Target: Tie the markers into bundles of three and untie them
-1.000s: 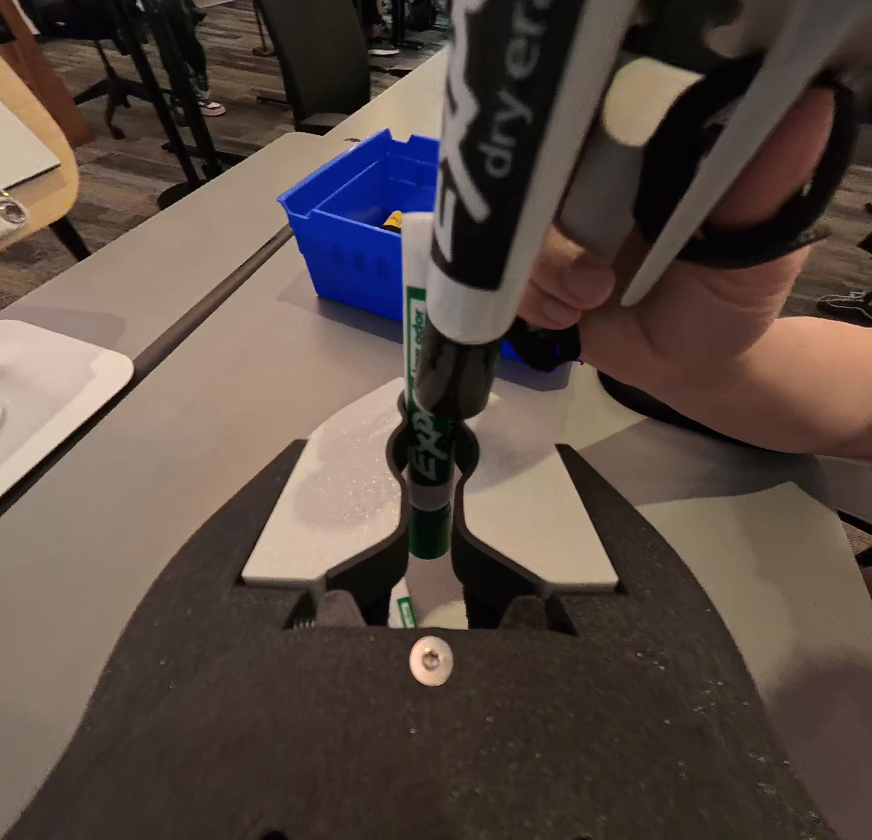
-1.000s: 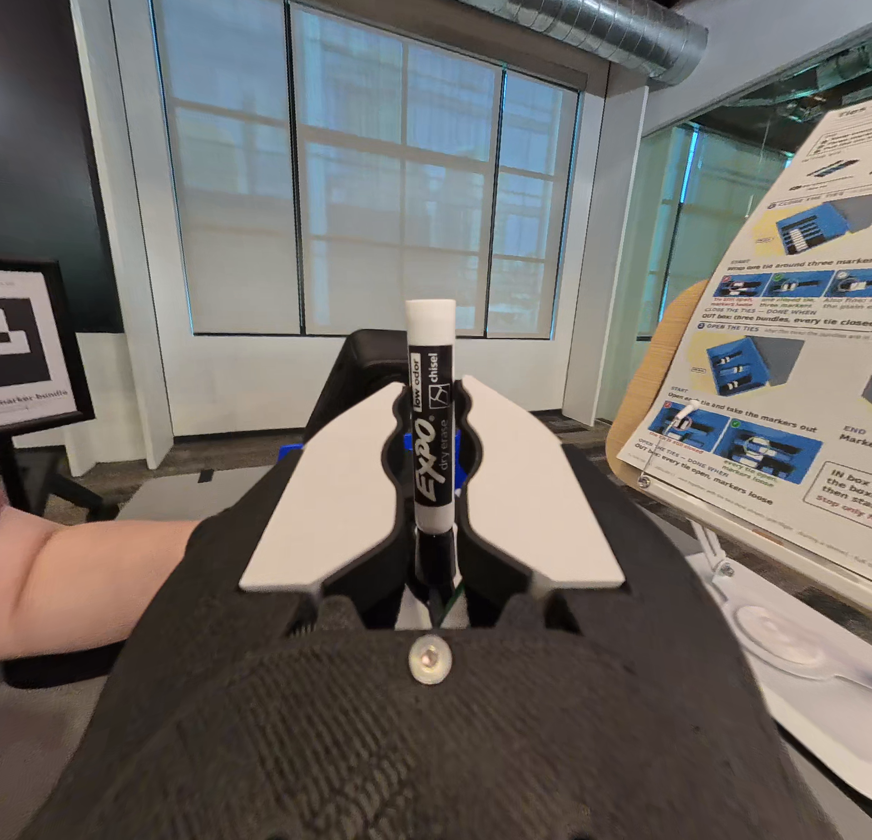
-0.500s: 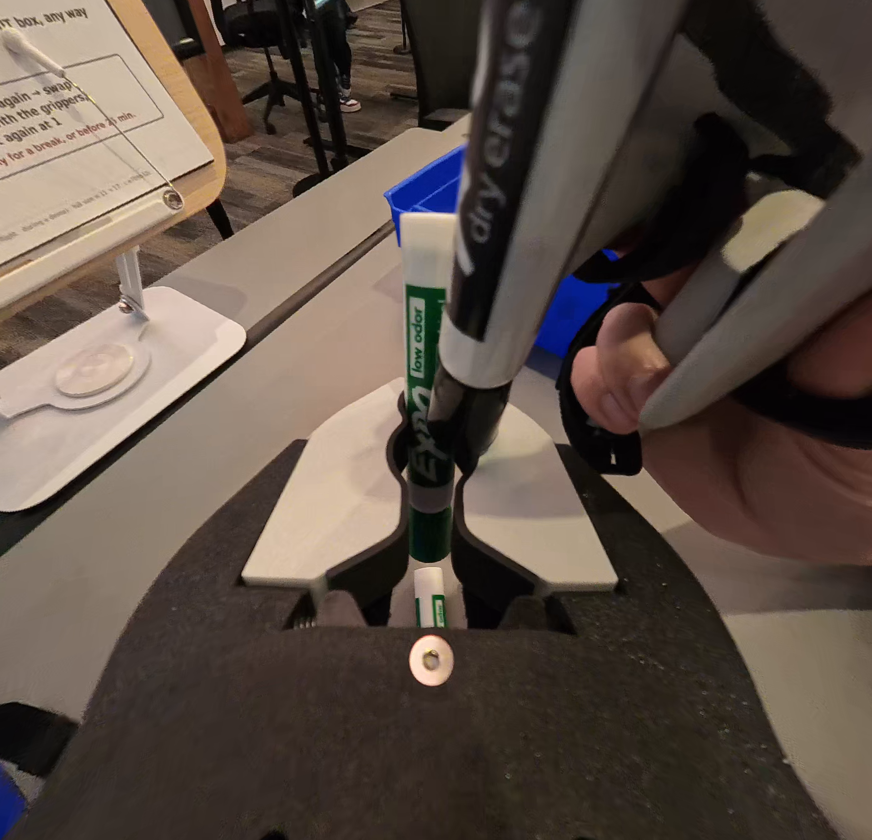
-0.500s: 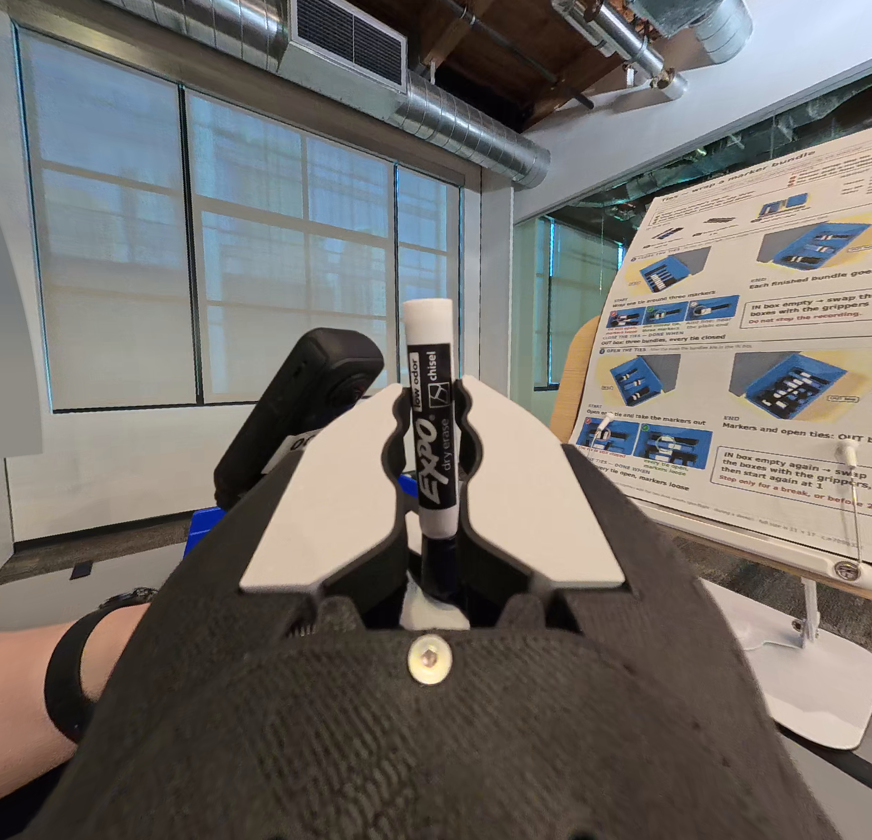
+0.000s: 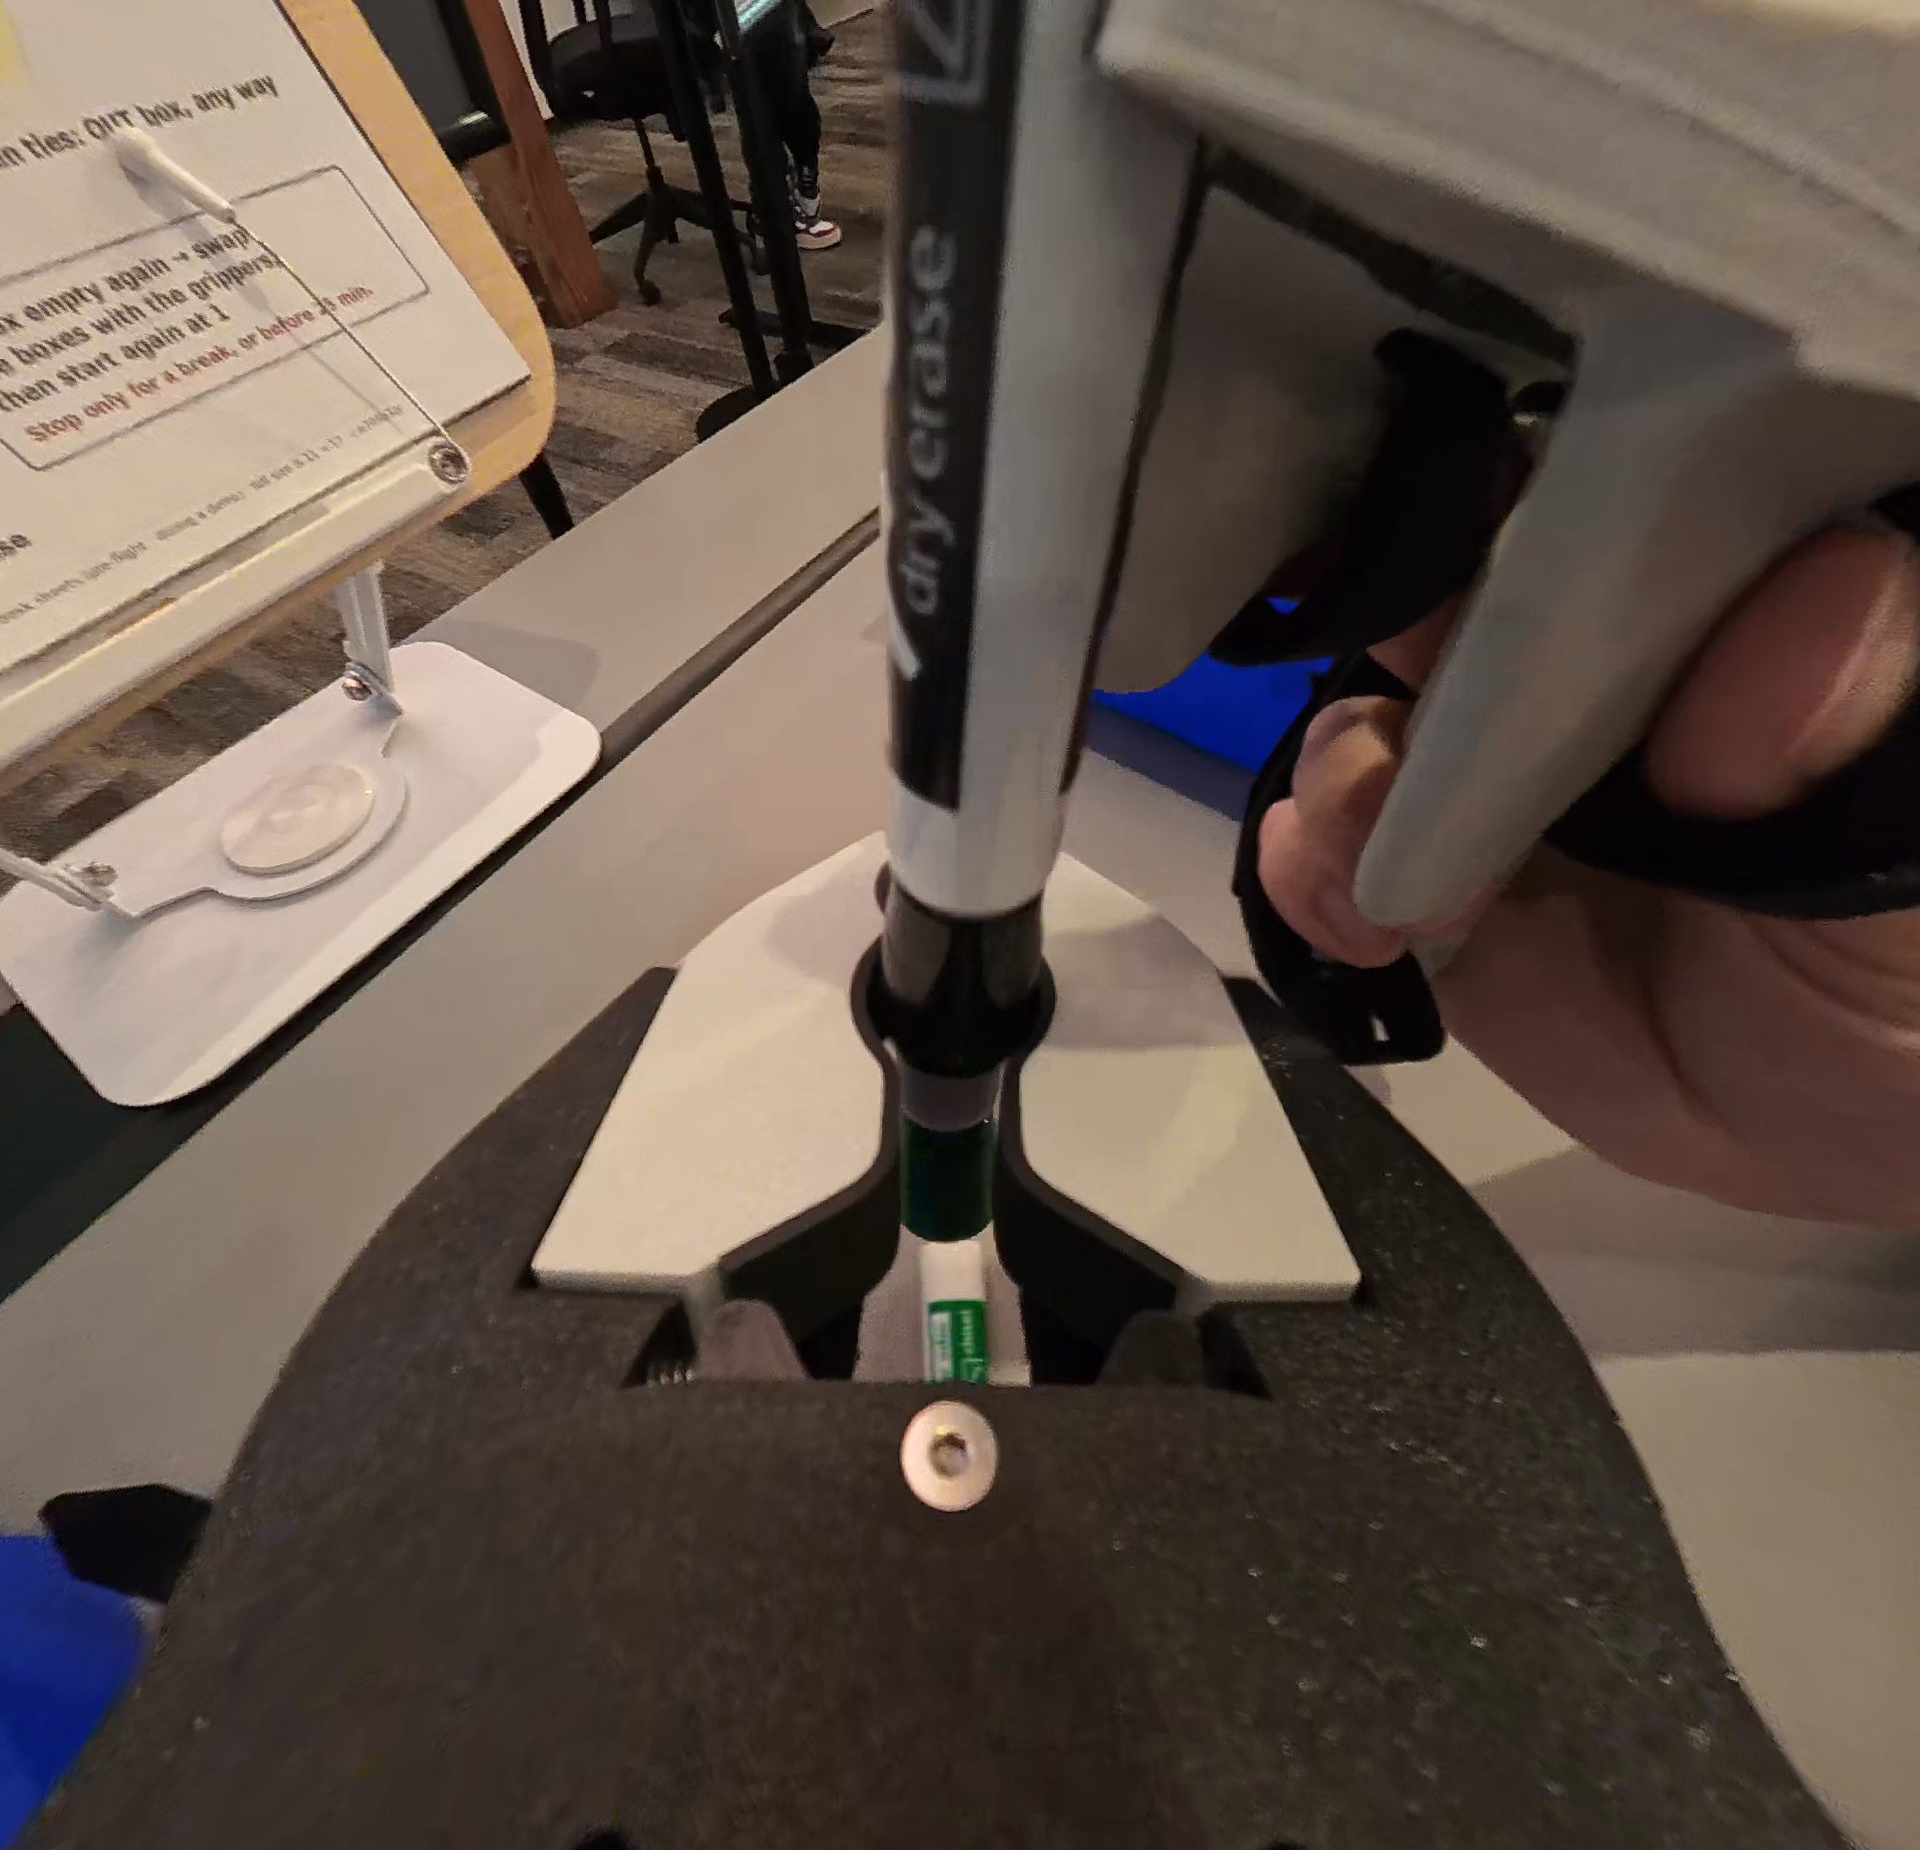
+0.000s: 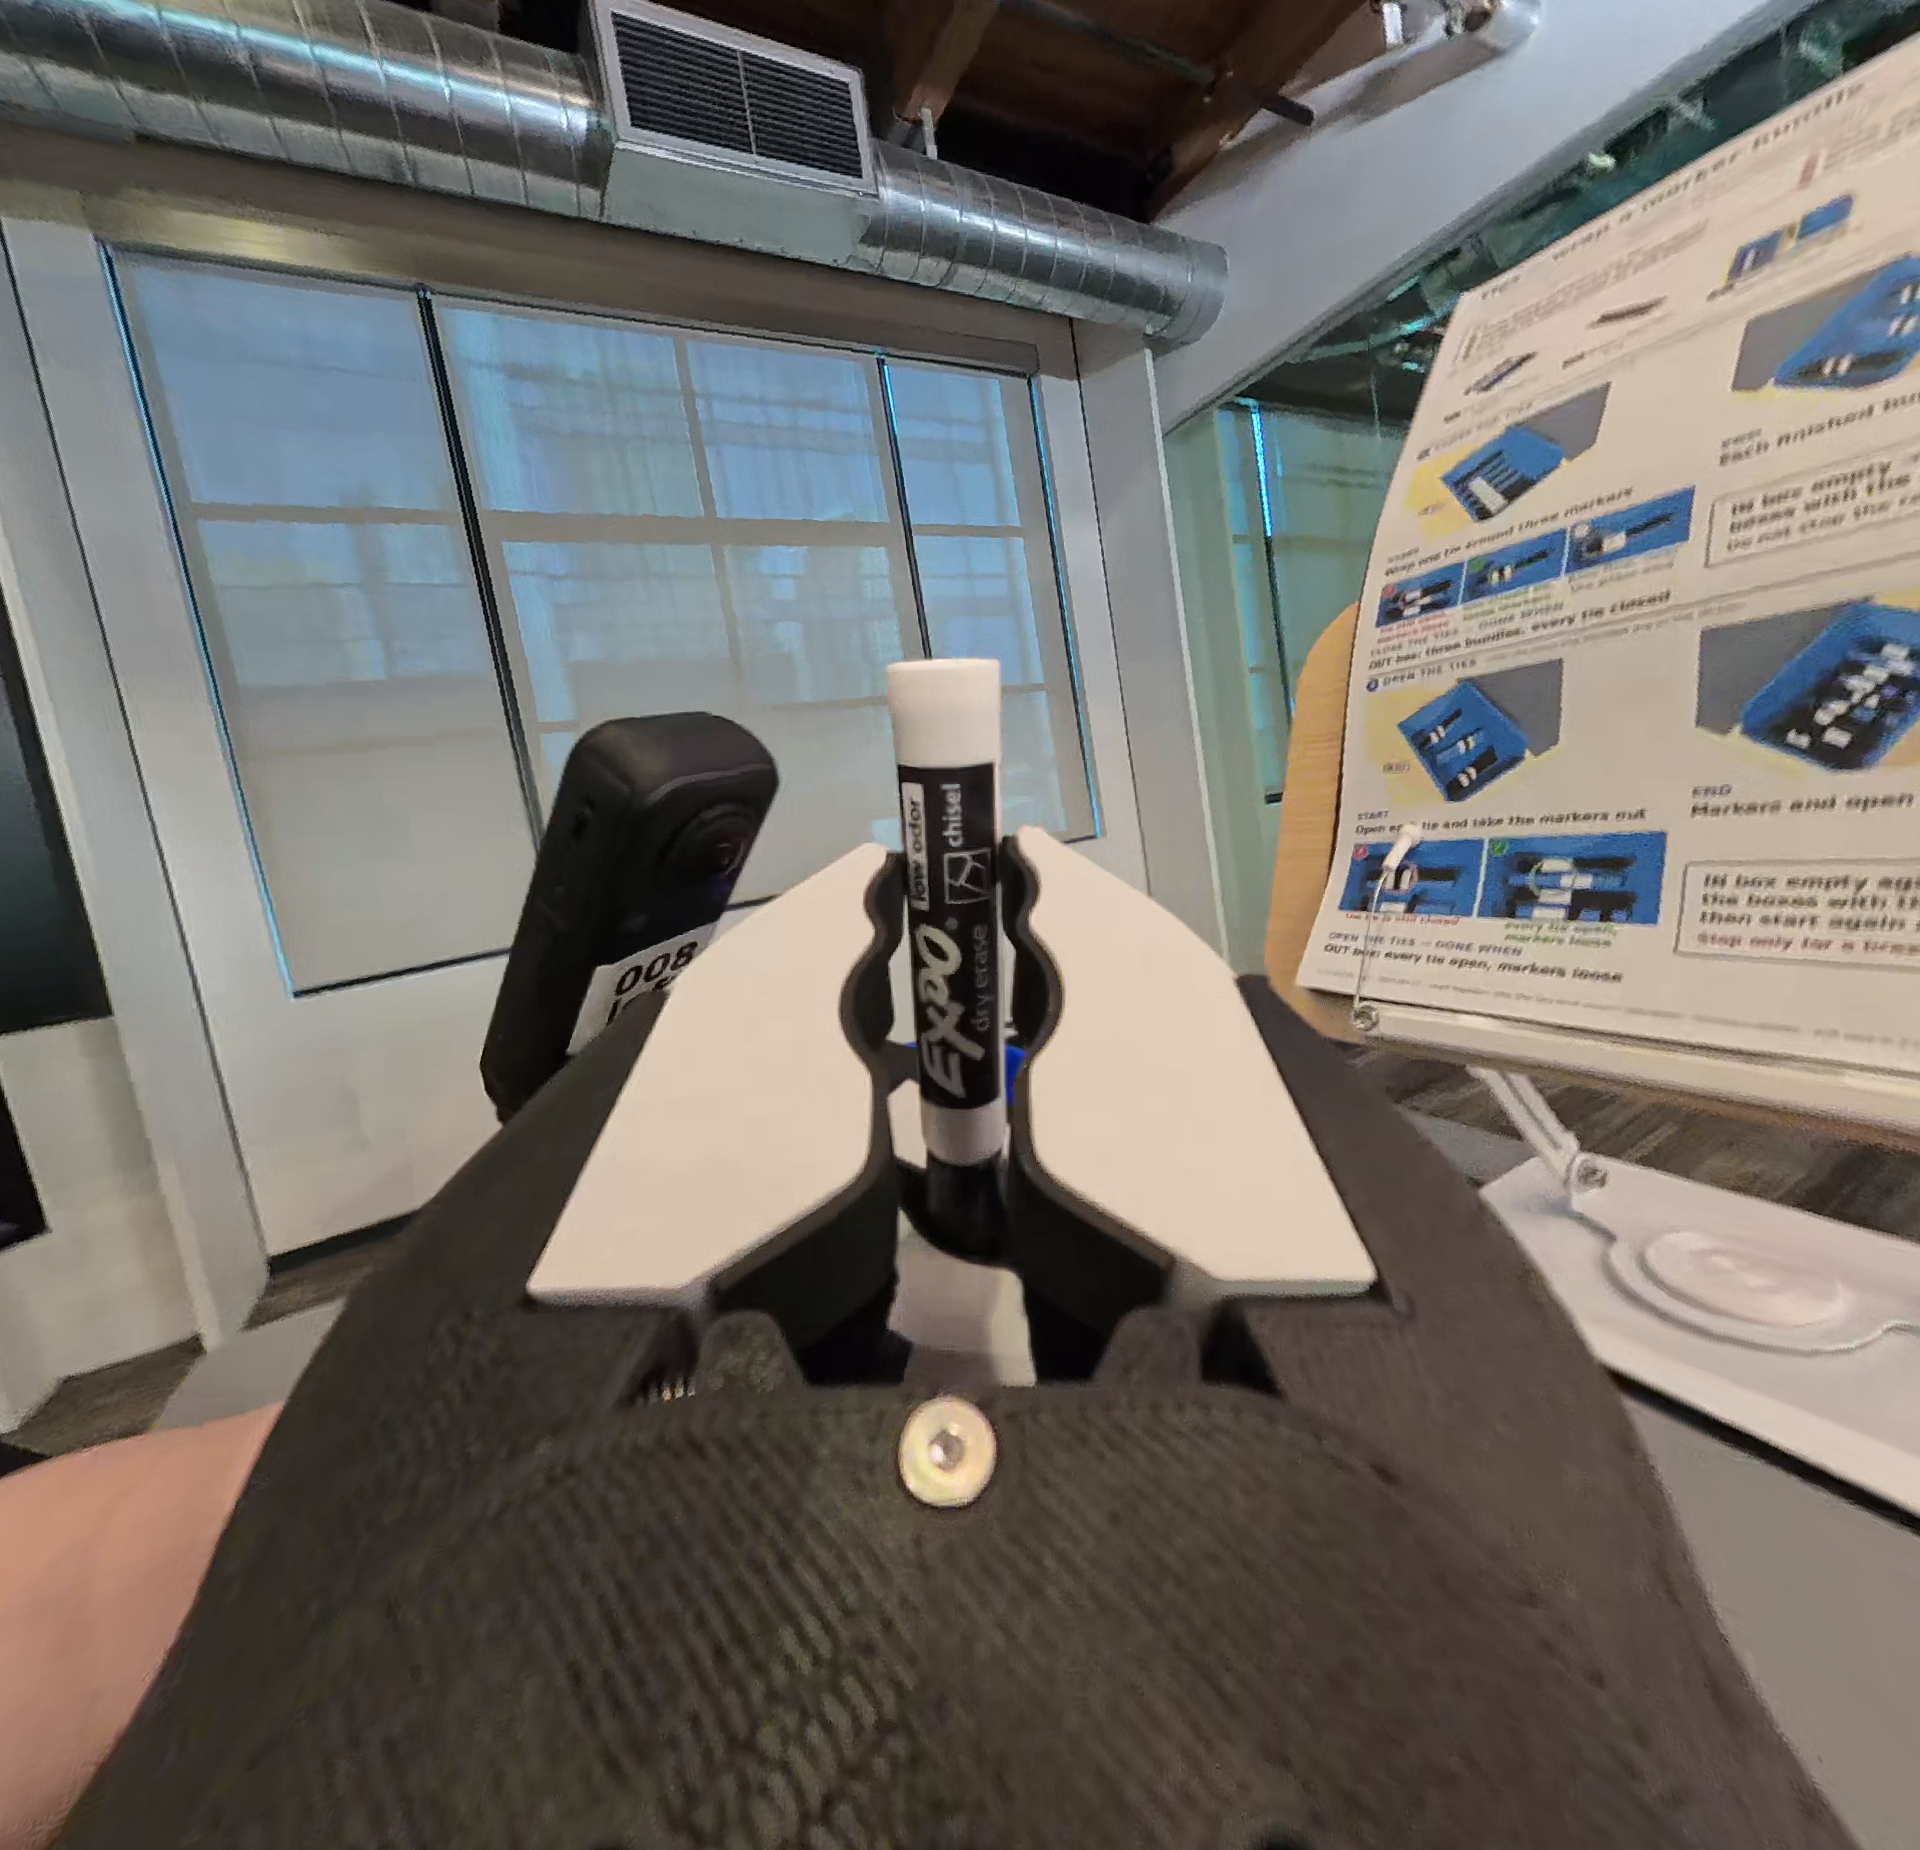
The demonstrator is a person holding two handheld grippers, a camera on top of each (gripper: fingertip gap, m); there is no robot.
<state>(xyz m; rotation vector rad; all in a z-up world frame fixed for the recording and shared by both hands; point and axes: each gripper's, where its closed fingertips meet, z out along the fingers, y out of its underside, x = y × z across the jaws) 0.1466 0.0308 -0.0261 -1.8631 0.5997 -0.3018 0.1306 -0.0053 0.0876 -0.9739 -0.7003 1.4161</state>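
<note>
In the left wrist view my left gripper [image 5: 951, 907] is shut on a green marker [image 5: 940, 1177], whose green cap shows between the fingers. A black marker [image 5: 966, 450] comes down from above and hides the green marker's body. Its black cap end lies over the round notch between my left fingers. My right gripper [image 5: 1455, 242] holds that marker from the upper right, with the person's hand [image 5: 1662, 917] on it. In the right wrist view my right gripper [image 6: 948, 865] is shut on the black marker [image 6: 951, 927], which stands upright. Another green-labelled marker [image 5: 956, 1322] shows below my left jaws.
An instruction board on a white stand [image 5: 208, 294] is at the left on the grey table [image 5: 416, 1073]; it also shows at the right in the right wrist view [image 6: 1662, 605]. A blue bin [image 5: 1174, 704] lies behind the black marker. A black camera [image 6: 634, 896] is at left. My hands' fingertips stand some 11 cm from each other.
The black marker has moved over the green marker and now hides its body, with its cap at the left gripper's notch. The right wrist view has tilted upward. Both grippers stay shut.
</note>
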